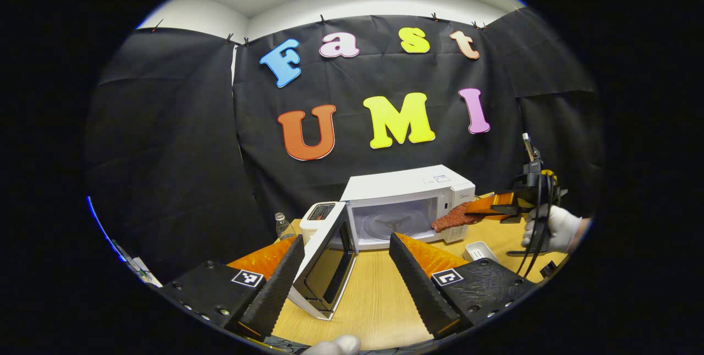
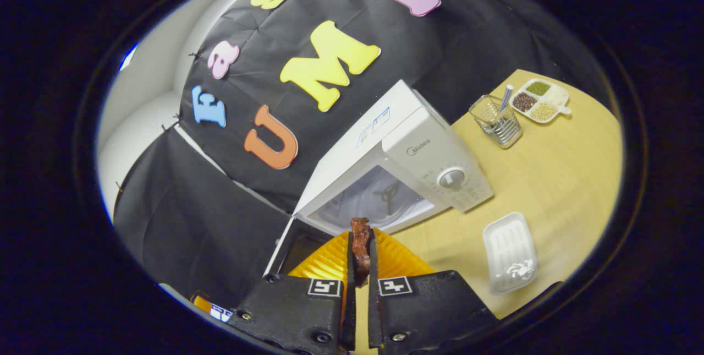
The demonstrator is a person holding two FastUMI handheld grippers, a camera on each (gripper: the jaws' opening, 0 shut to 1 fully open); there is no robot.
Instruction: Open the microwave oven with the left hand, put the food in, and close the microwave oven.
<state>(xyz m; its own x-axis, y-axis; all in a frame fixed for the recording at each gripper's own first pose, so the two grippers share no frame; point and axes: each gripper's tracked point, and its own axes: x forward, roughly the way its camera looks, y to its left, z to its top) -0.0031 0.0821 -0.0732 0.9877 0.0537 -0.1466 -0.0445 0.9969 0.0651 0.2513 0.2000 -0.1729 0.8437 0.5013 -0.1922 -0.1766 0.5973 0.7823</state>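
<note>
Holding a strip of meat (image 2: pixel 361 245) clamped at the open microwave (image 2: pixel 396 168), the right claw (image 2: pixel 360 253) hovers; left claw (image 1: pixel 346 267) gapes empty around the door (image 1: pixel 327 267).

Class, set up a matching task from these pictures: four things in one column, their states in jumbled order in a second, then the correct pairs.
Things:
1. microwave door
2. piece of meat
3. white tray
4. wire basket

States:
A. lying empty on the table
B. swung open
C. gripped between the right tongs
D. standing beside the sectioned dish of beans

Pairs: 1-B, 2-C, 3-A, 4-D
</note>
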